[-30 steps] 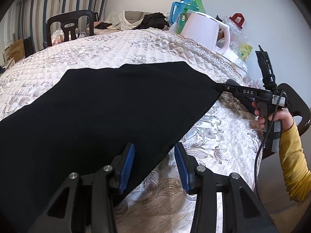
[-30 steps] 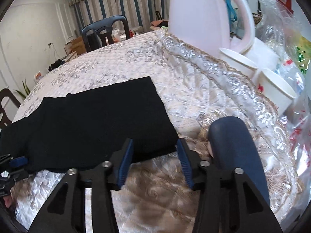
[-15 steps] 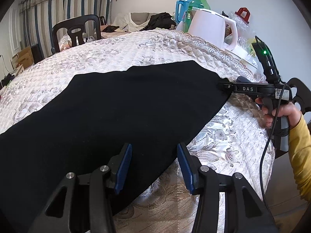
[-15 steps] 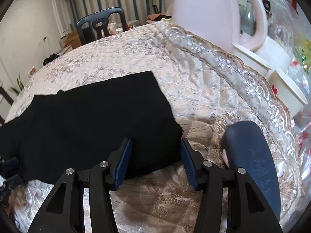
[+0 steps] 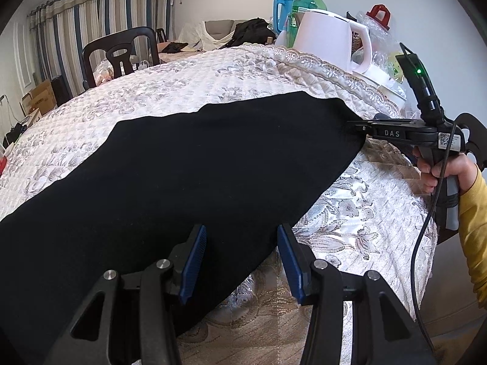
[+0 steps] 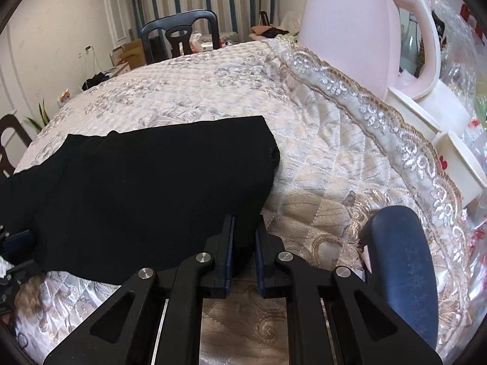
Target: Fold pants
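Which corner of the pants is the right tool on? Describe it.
Start at the pink kettle by the tablecloth's lace border. Below it, the black pants end in two corners. The right tool pinches the lower one, nearest the table edge.

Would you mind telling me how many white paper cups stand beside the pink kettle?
2: one white paper cup right against the pink kettle base, the other white paper cup nearer the camera. More may be hidden behind the plastic bags.

one pants point(image 5: 188, 167), two hand-held grippers point(image 5: 240, 258) point(image 6: 243, 252), one kettle point(image 5: 328, 39), one chair point(image 5: 121, 51)
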Demonstrator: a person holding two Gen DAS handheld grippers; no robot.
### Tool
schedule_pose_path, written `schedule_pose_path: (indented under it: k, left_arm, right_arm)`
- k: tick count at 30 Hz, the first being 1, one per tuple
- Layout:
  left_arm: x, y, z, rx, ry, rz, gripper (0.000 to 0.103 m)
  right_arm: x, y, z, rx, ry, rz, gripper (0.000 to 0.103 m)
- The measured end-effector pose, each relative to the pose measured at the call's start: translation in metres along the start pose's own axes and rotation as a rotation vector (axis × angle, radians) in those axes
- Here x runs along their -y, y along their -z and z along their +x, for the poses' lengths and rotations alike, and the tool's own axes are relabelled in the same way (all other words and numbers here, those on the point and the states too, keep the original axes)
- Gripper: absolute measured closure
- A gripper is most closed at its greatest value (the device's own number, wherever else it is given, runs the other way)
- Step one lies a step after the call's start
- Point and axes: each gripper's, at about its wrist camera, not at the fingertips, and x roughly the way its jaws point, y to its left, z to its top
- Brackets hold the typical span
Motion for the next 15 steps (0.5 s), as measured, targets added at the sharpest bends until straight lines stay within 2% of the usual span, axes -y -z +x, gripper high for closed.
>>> schedule_pose_path:
  k: [5, 8, 15]
  left_arm:
    - [0.000, 0.001, 0.001, -0.007, 0.019, -0.003, 0.052]
    - [0.000, 0.001, 0.001, -0.008, 0.019, 0.000, 0.052]
    - [0.002, 0.000, 0.002, -0.012, 0.021, 0.018, 0.052]
  right_arm:
    - [0.017, -0.002, -0.009, 0.017, -0.046, 0.053, 0.092]
    - [0.012, 0.003, 0.001, -0.015, -0.017, 0.032, 0.092]
    - [0.012, -0.004, -0.007, 0.007, 0.010, 0.013, 0.092]
